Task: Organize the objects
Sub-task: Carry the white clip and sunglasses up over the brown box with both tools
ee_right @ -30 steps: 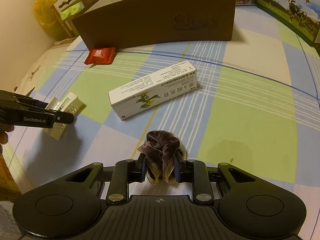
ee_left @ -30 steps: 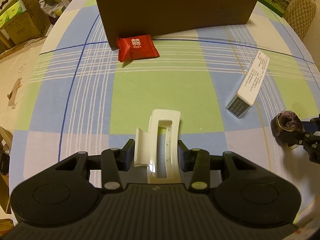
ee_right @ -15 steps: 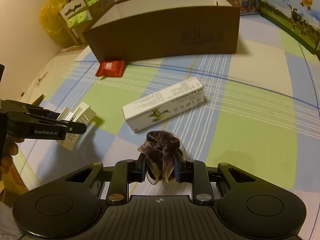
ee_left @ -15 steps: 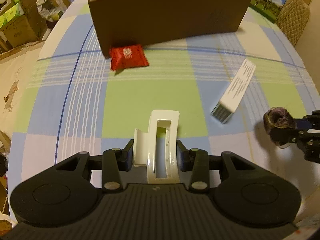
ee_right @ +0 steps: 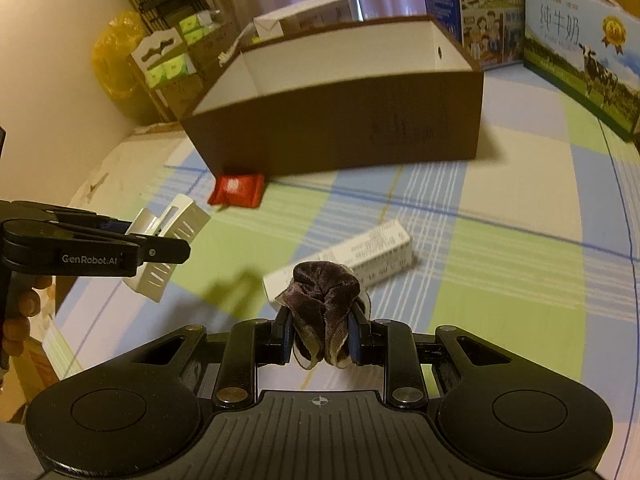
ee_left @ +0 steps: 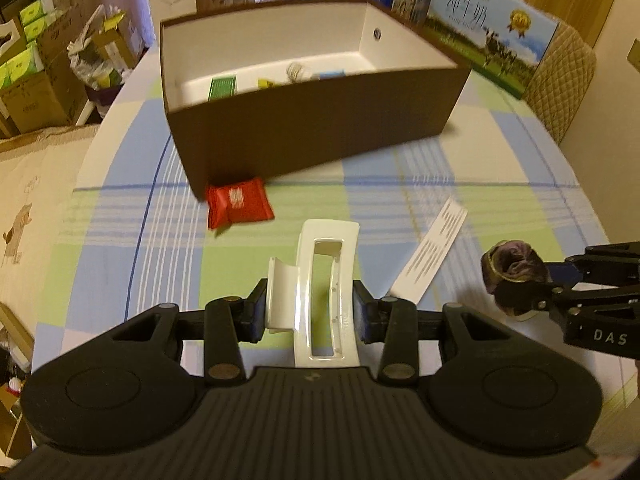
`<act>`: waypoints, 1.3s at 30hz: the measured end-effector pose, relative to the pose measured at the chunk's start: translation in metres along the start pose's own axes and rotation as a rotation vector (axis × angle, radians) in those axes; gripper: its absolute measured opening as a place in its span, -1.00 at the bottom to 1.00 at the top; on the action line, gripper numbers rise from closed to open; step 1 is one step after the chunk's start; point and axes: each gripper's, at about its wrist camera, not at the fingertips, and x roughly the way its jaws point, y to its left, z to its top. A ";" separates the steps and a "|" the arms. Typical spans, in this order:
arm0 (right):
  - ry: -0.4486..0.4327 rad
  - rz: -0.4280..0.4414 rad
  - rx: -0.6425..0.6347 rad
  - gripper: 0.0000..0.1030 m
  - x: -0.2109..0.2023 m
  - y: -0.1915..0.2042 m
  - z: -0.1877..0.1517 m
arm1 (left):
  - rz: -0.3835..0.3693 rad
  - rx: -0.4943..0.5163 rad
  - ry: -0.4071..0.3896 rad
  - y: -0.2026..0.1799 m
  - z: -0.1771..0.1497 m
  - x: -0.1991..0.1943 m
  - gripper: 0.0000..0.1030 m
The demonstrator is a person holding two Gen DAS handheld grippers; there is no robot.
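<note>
The left claw (ee_left: 310,312) clenches a white hair clip (ee_left: 320,284) above the bench (ee_left: 500,184). The right claw (ee_right: 319,338) clenches a purple scrunchie (ee_right: 322,300), both near the brown box (ee_left: 312,128).

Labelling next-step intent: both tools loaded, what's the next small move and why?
Probably carry both forward over the brown box rim: the left tool grips the white hair claw, the right tool the scrunchie, and the open box sits ahead.
</note>
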 end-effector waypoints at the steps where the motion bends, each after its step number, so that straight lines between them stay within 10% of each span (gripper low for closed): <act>1: -0.007 0.004 -0.002 -0.55 -0.001 0.000 0.003 | -0.003 0.000 -0.008 0.000 0.003 -0.002 -0.30; 39: -0.214 -0.040 -0.050 -0.55 0.061 -0.060 0.212 | 0.060 0.025 -0.171 0.019 0.191 0.060 -0.30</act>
